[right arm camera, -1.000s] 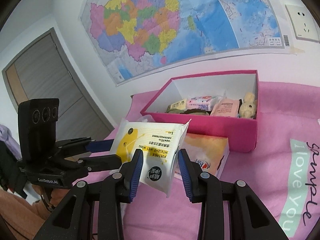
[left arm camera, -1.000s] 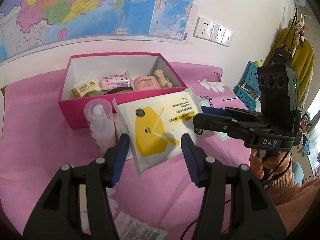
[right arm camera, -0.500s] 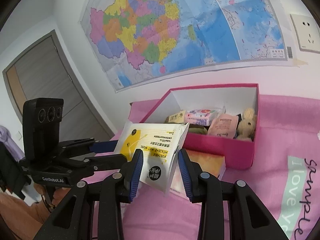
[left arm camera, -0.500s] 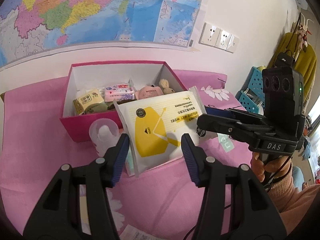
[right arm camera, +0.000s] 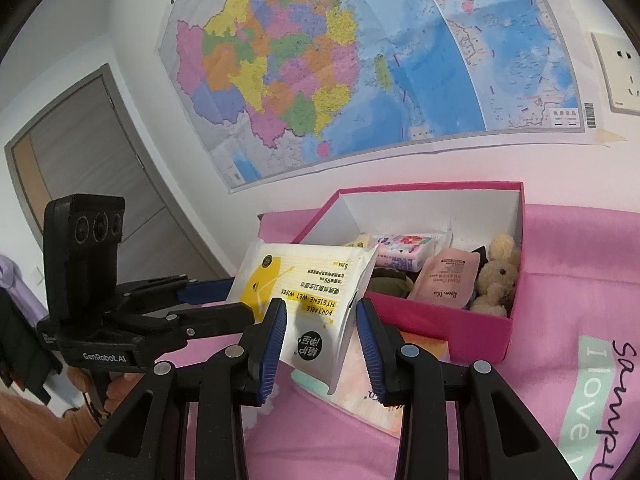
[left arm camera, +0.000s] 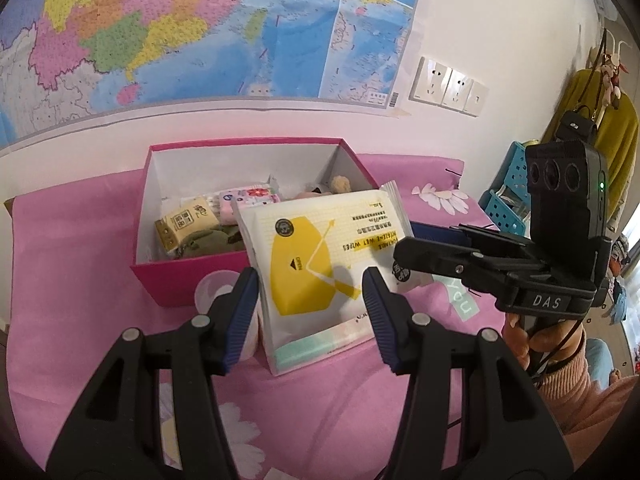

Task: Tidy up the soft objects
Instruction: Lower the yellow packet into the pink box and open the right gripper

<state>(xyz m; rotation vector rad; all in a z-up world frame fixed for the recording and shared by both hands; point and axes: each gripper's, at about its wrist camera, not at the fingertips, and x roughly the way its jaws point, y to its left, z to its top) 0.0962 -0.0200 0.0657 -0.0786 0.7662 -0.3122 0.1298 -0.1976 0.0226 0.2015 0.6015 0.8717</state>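
While both claws grip it, wipes pack (left arm camera: 320, 256) tilted, long axis spanning them.

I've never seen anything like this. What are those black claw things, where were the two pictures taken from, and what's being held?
No robot here: a person holds a pair of hand-held tongs in each hand, and each pair carries a camera looking out along its two fingers. One picture looks out from the left tongs, the other from the right tongs, so each view also shows the other pair from the side.

Both tongs seem to grip one white-and-yellow wet wipes pack, held in the air in front of an open pink box. The box stands on a pink cloth and already holds a plush toy, a pink pouch and a flowered tissue pack. A map hangs on the wall.
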